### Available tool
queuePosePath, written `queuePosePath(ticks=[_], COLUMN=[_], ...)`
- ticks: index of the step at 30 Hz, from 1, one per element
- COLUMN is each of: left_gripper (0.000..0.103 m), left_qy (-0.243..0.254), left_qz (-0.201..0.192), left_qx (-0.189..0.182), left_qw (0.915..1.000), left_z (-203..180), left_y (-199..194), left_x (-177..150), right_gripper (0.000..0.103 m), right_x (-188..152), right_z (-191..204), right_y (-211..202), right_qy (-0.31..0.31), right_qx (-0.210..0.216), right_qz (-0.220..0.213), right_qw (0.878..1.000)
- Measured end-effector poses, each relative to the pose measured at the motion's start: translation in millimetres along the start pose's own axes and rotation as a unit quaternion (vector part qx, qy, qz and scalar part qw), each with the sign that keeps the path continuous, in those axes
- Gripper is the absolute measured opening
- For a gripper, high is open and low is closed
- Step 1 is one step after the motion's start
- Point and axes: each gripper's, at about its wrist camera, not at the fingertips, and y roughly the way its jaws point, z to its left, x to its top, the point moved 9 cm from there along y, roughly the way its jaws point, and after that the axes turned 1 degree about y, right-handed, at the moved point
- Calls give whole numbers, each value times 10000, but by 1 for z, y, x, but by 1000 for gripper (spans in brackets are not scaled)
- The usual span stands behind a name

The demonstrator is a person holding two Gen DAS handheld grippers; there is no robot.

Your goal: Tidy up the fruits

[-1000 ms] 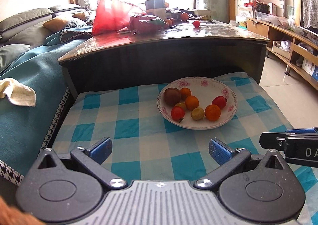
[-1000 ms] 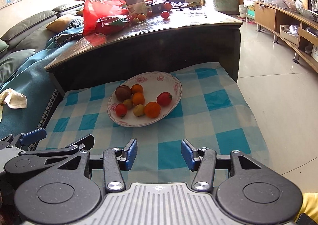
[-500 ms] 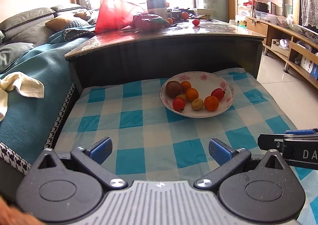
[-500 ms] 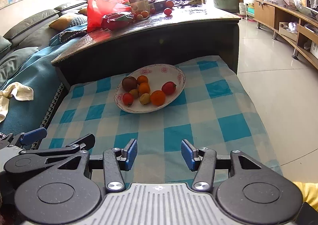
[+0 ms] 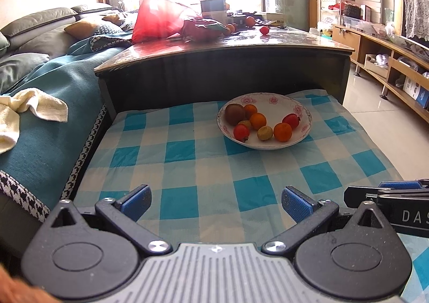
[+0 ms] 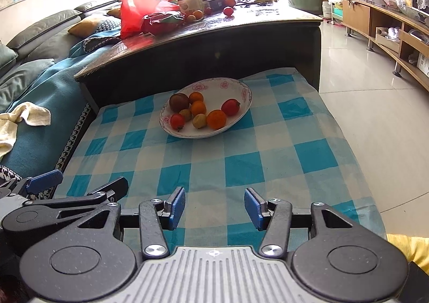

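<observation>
A white flowered plate sits on a blue checked cloth, far side. It holds several small fruits: a dark brown one, oranges, red tomatoes. My left gripper is open and empty, well short of the plate. My right gripper is open and empty, also near the cloth's front edge. Each gripper shows at the side of the other's view.
A dark coffee table stands behind the cloth with a red bag, boxes and loose fruits. A teal sofa with a cream towel is left. Tiled floor and shelving lie right.
Both grippers have drawn back from the plate, which now looks smaller and farther away. Both stay open and empty.
</observation>
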Motion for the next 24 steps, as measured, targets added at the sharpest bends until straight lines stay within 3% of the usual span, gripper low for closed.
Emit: queuePosePath(ticks=[24], left_gripper=[103], left_qy=[81], left_qz=[170], left_qx=[145], left_qw=[9997], left_z=[1], left_y=[-19], left_x=[-30], right_gripper=[45], right_x=[-28], right_z=[5], right_y=[-15], right_qy=[4], right_qx=[-71], right_qz=[118], right_qw=[9999])
